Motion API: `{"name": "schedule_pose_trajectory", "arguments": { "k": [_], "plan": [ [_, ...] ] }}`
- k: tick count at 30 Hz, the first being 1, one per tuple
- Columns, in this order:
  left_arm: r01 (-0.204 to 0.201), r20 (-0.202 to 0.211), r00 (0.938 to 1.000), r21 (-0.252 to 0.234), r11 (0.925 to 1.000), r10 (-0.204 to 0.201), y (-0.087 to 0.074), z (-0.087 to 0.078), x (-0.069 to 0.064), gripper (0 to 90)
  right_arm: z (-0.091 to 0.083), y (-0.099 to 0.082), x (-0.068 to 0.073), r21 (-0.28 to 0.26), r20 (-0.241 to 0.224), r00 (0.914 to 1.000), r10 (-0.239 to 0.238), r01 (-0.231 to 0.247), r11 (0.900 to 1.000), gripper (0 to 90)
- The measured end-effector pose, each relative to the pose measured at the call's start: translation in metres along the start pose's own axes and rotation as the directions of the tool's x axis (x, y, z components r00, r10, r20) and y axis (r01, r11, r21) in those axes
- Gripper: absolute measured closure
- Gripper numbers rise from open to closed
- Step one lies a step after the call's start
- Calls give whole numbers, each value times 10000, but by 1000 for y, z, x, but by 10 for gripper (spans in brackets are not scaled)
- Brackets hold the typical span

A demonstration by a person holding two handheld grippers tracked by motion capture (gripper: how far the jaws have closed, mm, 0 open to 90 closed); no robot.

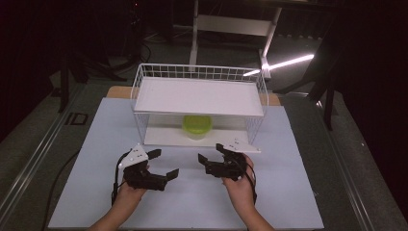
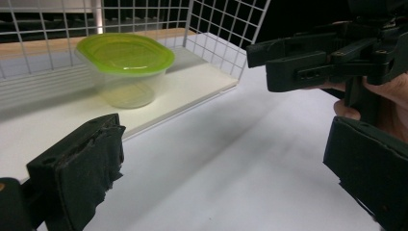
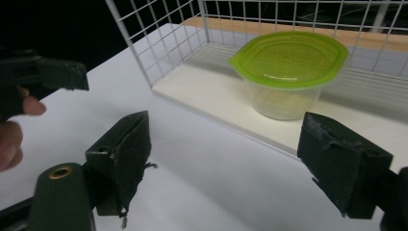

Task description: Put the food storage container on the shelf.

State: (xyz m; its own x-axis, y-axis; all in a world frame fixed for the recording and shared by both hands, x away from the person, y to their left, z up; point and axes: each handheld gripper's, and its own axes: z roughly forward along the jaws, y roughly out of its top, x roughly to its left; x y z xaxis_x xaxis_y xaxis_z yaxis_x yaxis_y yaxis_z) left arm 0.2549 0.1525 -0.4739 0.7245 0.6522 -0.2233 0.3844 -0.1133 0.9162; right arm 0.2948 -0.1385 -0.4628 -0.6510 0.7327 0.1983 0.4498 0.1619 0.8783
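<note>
Right gripper [image 1: 210, 153]: jaws spread, empty, just before the rack [image 1: 199, 103], mouth facing the tub. Left gripper [image 1: 161, 162]: likewise spread, empty, beside it. Tub [image 1: 197, 126]: green-lidded, upright on the rack's lower shelf, mid-span, free of both grippers, likely parked there for storage.

Both grippers are matte black, blocky tools. The left gripper [image 1: 162, 163] carries a grey three-cornered plate at its 11 o'clock side and a black cable trailing toward 7 o'clock. The right gripper [image 1: 211, 152] has a like plate at 1 o'clock. Its jaws wear frayed black padding, beside a brass-ringed screw hole. The forearms are bare, without sleeves.
</note>
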Motion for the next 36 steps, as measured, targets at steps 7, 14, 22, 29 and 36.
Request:
{"name": "schedule_pose_trajectory", "arguments": {
  "k": [7,14,22,29,36],
  "plan": [
    [11,3,10000,64,10000,-11,-3,-11,1,12,-16,-7,0,53,-191,9997,-144,145,9999,160],
    [-10,-128,9999,144,9999,12,-10,-25,4,12,-36,-19,-7,57,-81,9998,-206,206,9998,160],
    [28,-240,9997,190,9998,-23,-16,-38,7,12,-56,-33,-14,202,32,9992,-407,407,9990,160],
    [142,-359,9993,311,9994,-131,-26,-48,10,12,-72,-44,-21,178,162,9993,-322,319,9993,160],
    [79,-520,9986,431,9990,-57,-34,-58,13,12,-86,-49,-25,122,290,9990,-341,338,9994,160]
  ]
}}
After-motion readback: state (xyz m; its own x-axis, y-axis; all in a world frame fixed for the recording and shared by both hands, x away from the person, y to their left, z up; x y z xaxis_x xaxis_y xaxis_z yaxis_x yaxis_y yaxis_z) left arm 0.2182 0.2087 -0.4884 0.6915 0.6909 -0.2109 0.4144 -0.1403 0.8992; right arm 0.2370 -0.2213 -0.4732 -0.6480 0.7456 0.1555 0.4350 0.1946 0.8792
